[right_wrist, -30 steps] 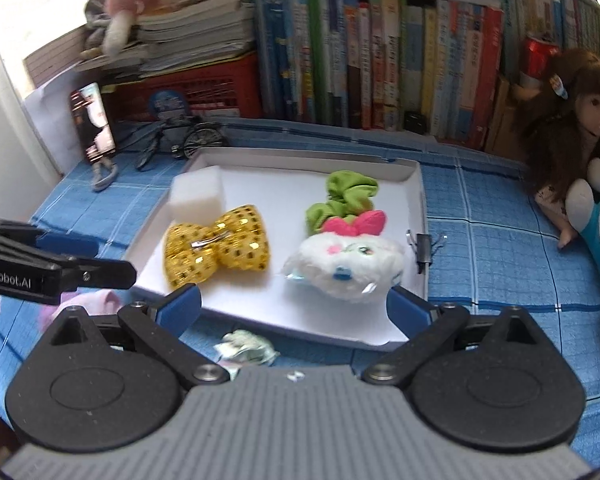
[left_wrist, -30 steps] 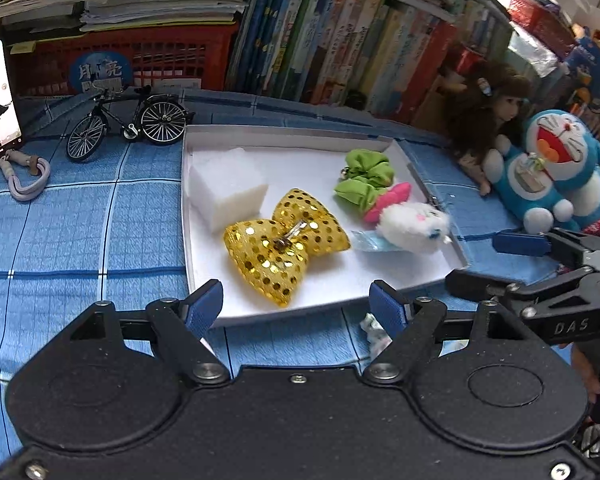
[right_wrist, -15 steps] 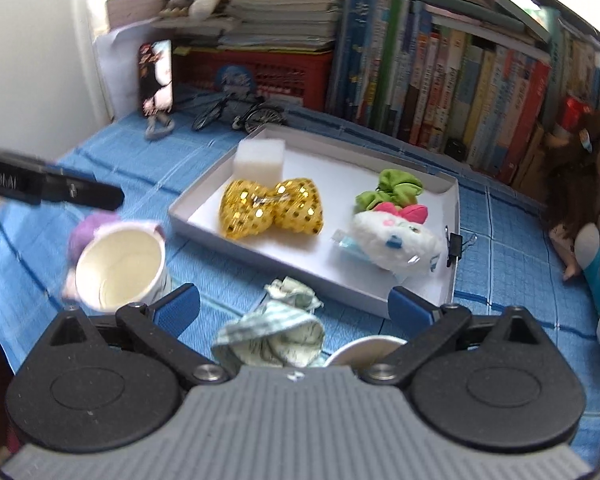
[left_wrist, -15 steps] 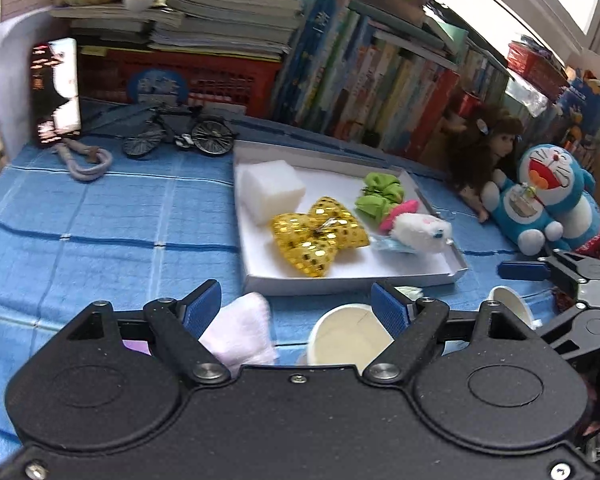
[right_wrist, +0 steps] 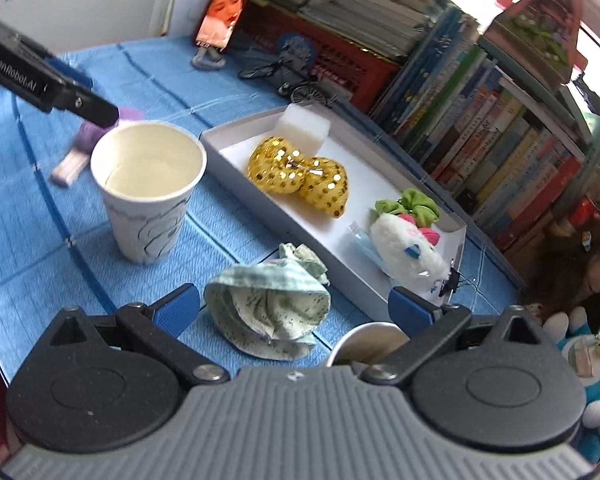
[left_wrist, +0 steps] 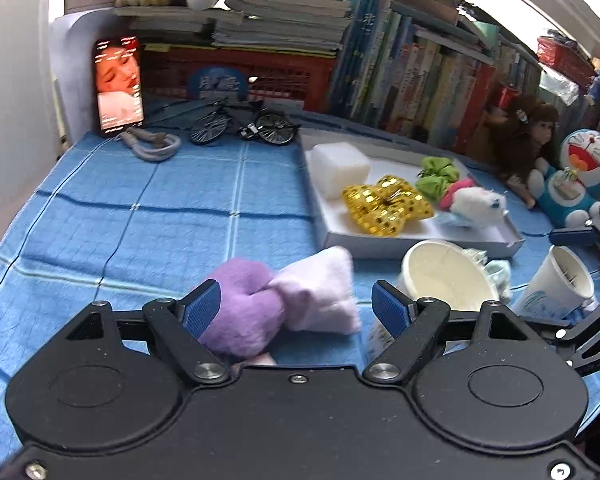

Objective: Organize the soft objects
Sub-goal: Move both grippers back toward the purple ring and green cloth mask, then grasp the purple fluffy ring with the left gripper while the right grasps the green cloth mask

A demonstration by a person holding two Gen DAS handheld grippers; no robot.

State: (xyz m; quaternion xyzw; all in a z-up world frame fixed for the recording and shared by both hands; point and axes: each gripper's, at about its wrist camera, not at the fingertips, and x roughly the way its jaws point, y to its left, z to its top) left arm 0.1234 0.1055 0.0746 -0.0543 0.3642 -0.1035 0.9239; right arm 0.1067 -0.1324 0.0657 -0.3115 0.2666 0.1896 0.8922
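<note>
Blue checked cloth (left_wrist: 148, 208) is spread under everything. One white tray (left_wrist: 420, 246) is seen holding four soft things: one white foam block (left_wrist: 340, 166), one gold sequin bow (left_wrist: 386, 204), one green scrunchie (left_wrist: 436, 176) and one white plush toy (left_wrist: 476, 206). Outside the tray, one purple and pink plush bow (left_wrist: 284, 300) lies between the spread, empty fingers of the left gripper (left_wrist: 296, 308), and one crumpled green cloth (right_wrist: 268, 304) between the equally spread, empty fingers of the right gripper (right_wrist: 296, 306). Two paper cups (left_wrist: 448, 276) (left_wrist: 556, 284) are counted nearby.

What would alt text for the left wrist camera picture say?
An open left gripper hovers over a purple and pink plush bow on a blue tablecloth. Beyond it, a white tray holds soft items, with two paper cups nearby.
</note>
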